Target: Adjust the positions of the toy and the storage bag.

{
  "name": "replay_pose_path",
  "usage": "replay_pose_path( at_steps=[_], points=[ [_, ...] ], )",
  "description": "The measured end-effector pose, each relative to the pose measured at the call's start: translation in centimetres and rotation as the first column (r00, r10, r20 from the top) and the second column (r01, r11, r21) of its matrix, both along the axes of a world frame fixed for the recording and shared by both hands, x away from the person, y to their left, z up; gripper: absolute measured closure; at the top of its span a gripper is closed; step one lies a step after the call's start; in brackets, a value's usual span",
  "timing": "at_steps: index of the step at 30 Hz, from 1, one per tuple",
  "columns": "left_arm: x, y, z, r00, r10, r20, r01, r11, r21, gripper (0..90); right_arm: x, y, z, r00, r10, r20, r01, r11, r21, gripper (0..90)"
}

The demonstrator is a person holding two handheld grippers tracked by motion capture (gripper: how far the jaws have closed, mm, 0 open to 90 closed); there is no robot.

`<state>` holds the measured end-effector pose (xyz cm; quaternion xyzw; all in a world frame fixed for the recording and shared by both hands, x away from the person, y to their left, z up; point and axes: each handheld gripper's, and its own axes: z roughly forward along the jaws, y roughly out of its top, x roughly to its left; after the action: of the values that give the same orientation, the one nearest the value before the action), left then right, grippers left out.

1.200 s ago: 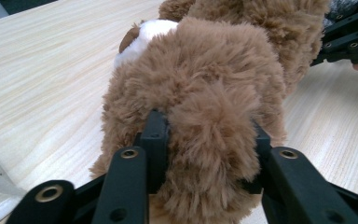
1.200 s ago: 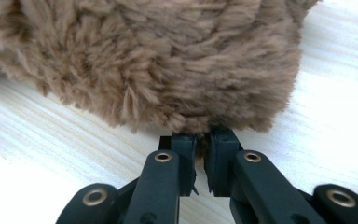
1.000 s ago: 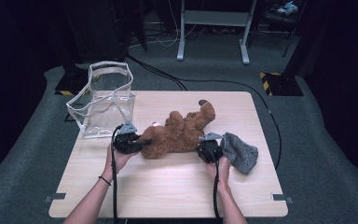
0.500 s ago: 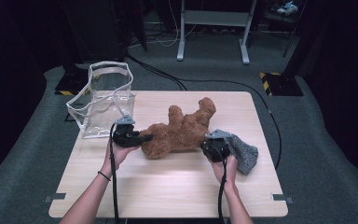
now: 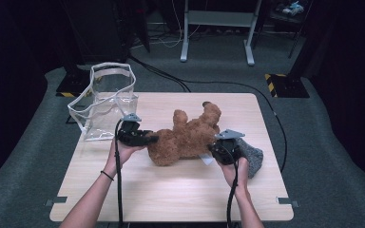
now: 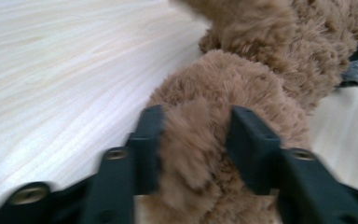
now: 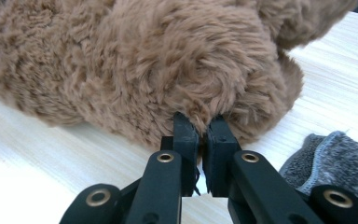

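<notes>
On a pale wooden counter (image 5: pixel 171 190) in a dark room, both tools hold the brown plush bear (image 5: pixel 187 137): left tool (image 6: pixel 193 135), jaws just widened, around a limb; right tool (image 7: pixel 200 128) pinched narrow on fur. The clear bag (image 5: pixel 107 102) left of the bear likely awaits it.

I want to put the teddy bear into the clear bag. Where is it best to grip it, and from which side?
Probably by the ends of the teddy bear: it lies lengthwise across the table. Come level from each side, where soft fur bunches easily. The bag stands open behind.
</notes>
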<state>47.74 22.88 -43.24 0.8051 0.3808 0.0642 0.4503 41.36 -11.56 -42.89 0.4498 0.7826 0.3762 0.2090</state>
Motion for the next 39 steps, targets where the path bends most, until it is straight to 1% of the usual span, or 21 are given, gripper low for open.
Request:
replay_pose_path(
  at_steps=[1, 2, 4, 5, 8, 11, 12, 15, 16, 17, 20, 22, 24, 27, 30, 31, 33, 34, 36, 37, 39],
  points=[
    [0.0, 0.0, -0.1, 0.9998, 0.018, 0.011, -0.018, 0.9998, 0.007, 44.1, 0.1, -0.1, 0.1, 1.0, 0.0, -0.003, 0.0, 1.0, -0.002, 85.6],
    [-0.1, 0.0, -0.1, 0.9993, 0.025, 0.029, -0.025, 0.9996, 0.014, 41.5, 0.2, -0.1, 0.2, 0.9999, -0.006, -0.009, 0.006, 1.0, 0.001, 85.6],
    [-0.2, -0.1, 0.0, 0.9986, 0.036, 0.038, -0.037, 0.9991, 0.021, 36.7, 0.5, 0.0, 0.4, 1.0, -0.003, 0.0, 0.003, 1.0, 0.006, 85.6],
    [-0.3, -0.1, 0.1, 0.9978, 0.042, 0.052, -0.043, 0.9988, 0.025, 34.4, 0.6, 0.1, 0.5, 1.0, -0.005, 0.002, 0.005, 1.0, 0.008, 85.5],
    [-0.6, 0.1, 0.5, 0.9966, 0.048, 0.068, -0.05, 0.9983, 0.03, 31.9, 0.8, 0.4, 1.0, 0.9999, -0.003, 0.015, 0.003, 0.9999, 0.017, 85.5],
    [-0.9, 0.2, 0.8, 0.9952, 0.046, 0.086, -0.049, 0.9985, 0.025, 30.8, 0.8, 0.8, 1.5, 0.9998, -0.006, 0.017, 0.005, 0.9997, 0.026, 85.6],
    [-1.0, 0.1, 0.9, 0.9944, 0.049, 0.093, -0.051, 0.9986, 0.014, 30.6, 0.8, 0.8, 1.7, 0.9996, -0.001, 0.027, 0.001, 0.9997, 0.026, 85.6],
    [-1.1, 0.0, 0.9, 0.9947, 0.035, 0.097, -0.036, 0.9993, 0.011, 30.1, 0.8, 0.9, 2.1, 0.9995, -0.008, 0.029, 0.007, 0.9995, 0.031, 85.4],
    [-1.2, -0.1, 0.8, 0.9955, 0.034, 0.088, -0.035, 0.9994, 0.003, 29.7, 0.9, 0.9, 2.1, 0.9995, -0.01, 0.029, 0.009, 0.9995, 0.031, 85.3],
    [-1.2, -0.2, 0.7, 0.9943, 0.033, 0.101, -0.034, 0.9994, 0.003, 29.3, 1.0, 0.9, 2.1, 0.9996, -0.017, 0.023, 0.016, 0.9992, 0.038, 85.3],
    [-1.3, -0.8, 0.3, 0.9953, 0.025, 0.093, -0.024, 0.9997, -0.007, 28.3, 1.5, 0.9, 1.8, 0.9994, -0.029, 0.019, 0.028, 0.9986, 0.046, 84.7],
    [-1.3, -1.2, -0.1, 0.9959, 0.015, 0.089, -0.016, 0.9997, 0.018, 28.2, 1.9, 1.0, 1.6, 0.9993, -0.038, 0.008, 0.037, 0.9979, 0.053, 83.5],
    [-1.1, -1.6, -0.6, 0.9967, 0.006, 0.081, -0.01, 0.9989, 0.046, 29.2, 2.3, 1.1, 1.4, 0.9992, -0.038, 0.012, 0.037, 0.9983, 0.045, 82.3],
    [-0.8, -1.9, -1.4, 0.998, 0.007, 0.063, -0.01, 0.9988, 0.049, 30.1, 2.7, 1.0, 1.3, 0.999, -0.043, 0.006, 0.043, 0.9975, 0.056, 81.9],
    [-0.6, -1.9, -1.6, 0.9978, 0.012, 0.064, -0.015, 0.999, 0.043, 29.7, 2.7, 1.0, 1.2, 0.9991, -0.041, 0.007, 0.041, 0.9975, 0.058, 81.3],
    [-0.6, -1.9, -1.6, 0.9977, 0.009, 0.068, -0.012, 0.9986, 0.051, 29.5, 2.7, 1.0, 1.2, 0.999, -0.045, 0.004, 0.045, 0.9972, 0.06, 80.8],
    [-0.6, -2.0, -1.5, 0.9976, 0.009, 0.069, -0.013, 0.9981, 0.061, 29.7, 2.8, 0.9, 1.2, 0.9991, -0.041, 0.008, 0.04, 0.997, 0.065, 75.8],
    [-0.6, -2.0, -1.6, 0.9968, 0.007, 0.079, -0.012, 0.9977, 0.066, 29.7, 2.8, 0.8, 1.2, 0.999, -0.045, 0.002, 0.045, 0.9962, 0.075, 72.6],
    [-0.5, -2.0, -1.6, 0.9975, 0.003, 0.07, -0.008, 0.9977, 0.067, 29.8, 2.7, 0.5, 1.3, 0.9984, -0.057, 0.006, 0.056, 0.9952, 0.08, 60.0],
    [-0.4, -2.0, -1.6, 0.9971, -0.001, 0.076, -0.004, 0.9975, 0.071, 29.7, 2.7, 0.3, 1.3, 0.9978, -0.066, 0.006, 0.065, 0.9946, 0.081, 55.2],
    [-0.5, -2.1, -1.7, 0.9978, -0.001, 0.066, -0.003, 0.9979, 0.065, 29.7, 2.6, -0.3, 1.2, 0.9973, -0.073, 0.006, 0.073, 0.9938, 0.084, 45.9]
  ],
)
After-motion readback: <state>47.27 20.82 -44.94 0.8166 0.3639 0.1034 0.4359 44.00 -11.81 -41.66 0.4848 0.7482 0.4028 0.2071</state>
